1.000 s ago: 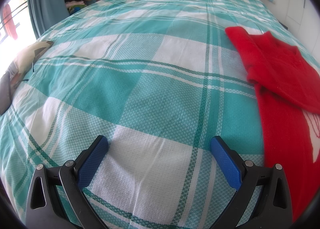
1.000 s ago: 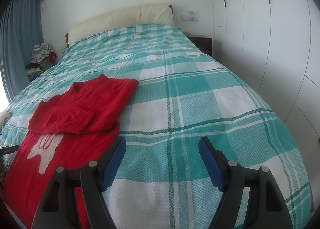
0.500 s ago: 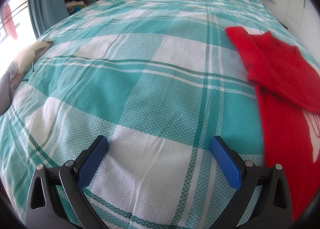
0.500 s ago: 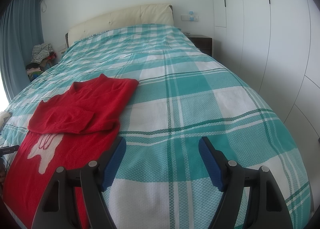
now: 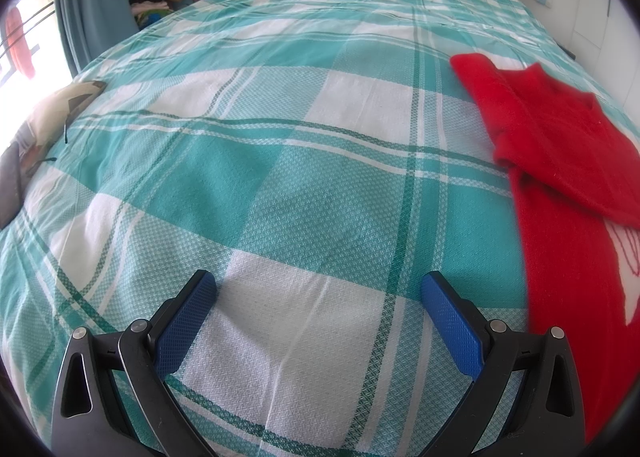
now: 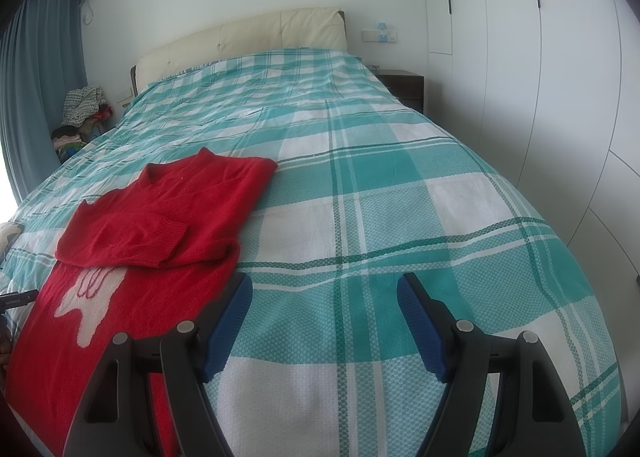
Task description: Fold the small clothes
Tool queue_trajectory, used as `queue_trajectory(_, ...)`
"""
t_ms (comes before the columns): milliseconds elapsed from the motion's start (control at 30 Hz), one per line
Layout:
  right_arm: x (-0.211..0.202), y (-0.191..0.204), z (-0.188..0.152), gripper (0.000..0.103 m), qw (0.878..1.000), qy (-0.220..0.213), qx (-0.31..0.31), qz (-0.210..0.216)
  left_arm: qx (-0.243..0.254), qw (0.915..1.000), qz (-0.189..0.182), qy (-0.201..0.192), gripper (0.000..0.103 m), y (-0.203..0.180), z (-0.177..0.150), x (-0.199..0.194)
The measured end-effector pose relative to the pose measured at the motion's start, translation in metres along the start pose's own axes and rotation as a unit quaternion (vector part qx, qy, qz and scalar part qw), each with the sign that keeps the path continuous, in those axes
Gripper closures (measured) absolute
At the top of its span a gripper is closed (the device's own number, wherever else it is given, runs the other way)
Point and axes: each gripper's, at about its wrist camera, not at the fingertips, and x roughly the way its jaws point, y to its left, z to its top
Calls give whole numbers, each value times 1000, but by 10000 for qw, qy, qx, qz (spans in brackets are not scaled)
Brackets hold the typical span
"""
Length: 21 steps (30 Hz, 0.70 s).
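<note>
Your left gripper [image 5: 316,297] is spread wide open and holds nothing; between its blue pads [image 5: 450,323] you see only the checked bedspread [image 5: 248,161]. Your right gripper [image 6: 324,301] is also wide open and empty. Its left pad [image 6: 228,327] lies in the view just at the edge of the red sweater [image 6: 168,217], but I cannot tell if it touches the cloth.

The red sweater lies on the bed, between your two grippers: on the right side of the left wrist view [image 5: 560,161] and on the left side of the right wrist view. Its sleeves are folded across the chest, and the lower part with a white figure [image 6: 90,295] lies flat toward you.

To the right of the sweater the bedspread is free up to the bed edge, where the white wardrobe [image 6: 520,57] stands near. At the far end is the cream headboard [image 6: 248,35]. A cushion [image 5: 60,105] lies at the left edge of the bed.
</note>
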Motion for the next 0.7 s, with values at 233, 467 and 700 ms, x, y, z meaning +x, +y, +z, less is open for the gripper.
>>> queue_trajectory(233, -32, -9, -12, 28, 9952, 253, 816, 473, -47, 9900, -1399, -178, 1, 22, -27, -80)
queue_trajectory(467, -74, 36, -68, 28, 9786, 1389, 678, 1357, 558, 9690, -2392, 267, 2, 0, -96, -131)
queue_trajectory(700, -76, 57, -113, 29, 9550, 2219, 683, 1845, 798, 9625, -2523, 596, 24, -27, -121, -131)
